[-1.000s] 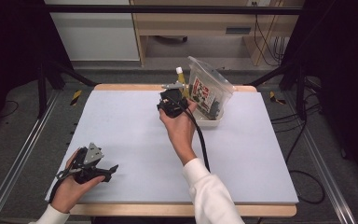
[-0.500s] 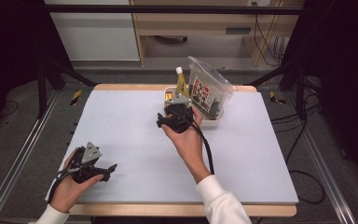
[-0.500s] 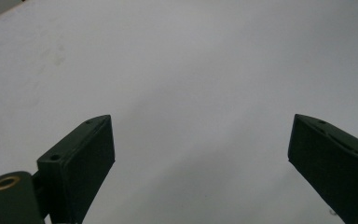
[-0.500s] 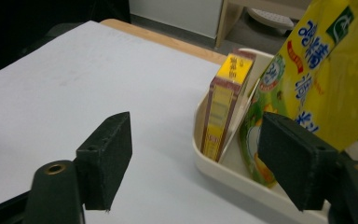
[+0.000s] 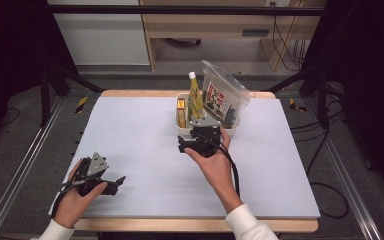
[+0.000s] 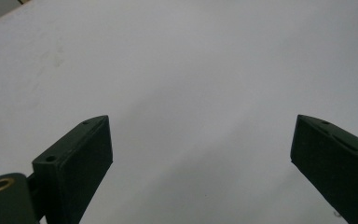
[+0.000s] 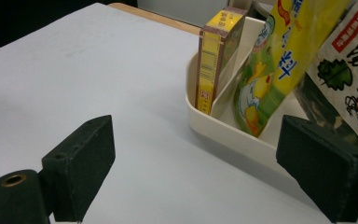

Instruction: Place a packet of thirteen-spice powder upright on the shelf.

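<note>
Your right gripper point(image 5: 196, 144) sits just in front of the white tray point(image 5: 207, 131) near the far edge of the table point(image 5: 140, 130), held in your right hand point(image 5: 214, 161). Its jaws have just been opening and now stand wide apart with nothing between them; in the right gripper view you see bare table between the two black jaws and the tray's near wall point(image 7: 223, 133) just beyond them.

Inside the tray, the yellow box point(image 7: 216, 56) stands upright on its narrow end at the left end as the high view shows it. Just beside it the yellow-green squeeze pouch point(image 7: 272, 60) leans, its white cap point(image 5: 192, 75) rising above the tray in the high view. To the right of that stands the clear bag with the red-and-white label point(image 5: 219, 97), tilted back and taller than the rest. The dark contents at the bottom of the bag are too dim to identify, possibly dried seaweed.

Your left gripper point(image 5: 111, 184) rests low over the near left part of the table, well apart from the tray, in your left hand point(image 5: 75, 200). Its jaws are spread wide too, and in the left gripper view there is just plain white tabletop point(image 6: 191, 84) between them.
</note>
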`<act>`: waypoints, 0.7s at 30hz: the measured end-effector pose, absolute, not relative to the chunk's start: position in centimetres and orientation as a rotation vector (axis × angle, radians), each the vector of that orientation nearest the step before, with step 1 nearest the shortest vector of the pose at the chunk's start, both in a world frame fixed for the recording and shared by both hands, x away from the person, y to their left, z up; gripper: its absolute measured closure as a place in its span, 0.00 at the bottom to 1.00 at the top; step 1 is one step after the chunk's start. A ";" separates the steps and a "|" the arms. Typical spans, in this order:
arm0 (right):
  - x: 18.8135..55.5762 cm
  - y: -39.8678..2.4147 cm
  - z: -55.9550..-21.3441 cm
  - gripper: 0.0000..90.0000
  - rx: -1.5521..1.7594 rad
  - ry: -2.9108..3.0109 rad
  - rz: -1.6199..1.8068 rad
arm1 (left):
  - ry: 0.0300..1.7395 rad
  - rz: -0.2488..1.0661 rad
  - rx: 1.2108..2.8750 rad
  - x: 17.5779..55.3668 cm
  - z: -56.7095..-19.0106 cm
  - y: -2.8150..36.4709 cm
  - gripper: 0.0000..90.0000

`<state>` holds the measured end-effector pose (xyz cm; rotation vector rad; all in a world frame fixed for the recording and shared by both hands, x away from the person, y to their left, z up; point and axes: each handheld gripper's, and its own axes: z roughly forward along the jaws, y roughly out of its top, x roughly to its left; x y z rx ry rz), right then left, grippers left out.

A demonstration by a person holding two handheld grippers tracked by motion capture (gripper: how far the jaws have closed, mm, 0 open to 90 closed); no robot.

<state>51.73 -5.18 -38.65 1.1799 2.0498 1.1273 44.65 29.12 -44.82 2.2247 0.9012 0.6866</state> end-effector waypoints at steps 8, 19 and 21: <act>50.6 -7.4 -39.4 0.11 1.177 2.046 1.109 | 0.910 0.687 2.217 44.6 -45.0 29.0 0.06; 49.6 -11.1 -40.9 0.12 1.229 2.034 1.067 | 0.907 0.695 2.226 44.7 -45.0 29.2 0.05; 49.5 -11.7 -41.2 0.12 1.243 2.029 1.060 | 0.906 0.695 2.227 44.7 -45.0 29.2 0.05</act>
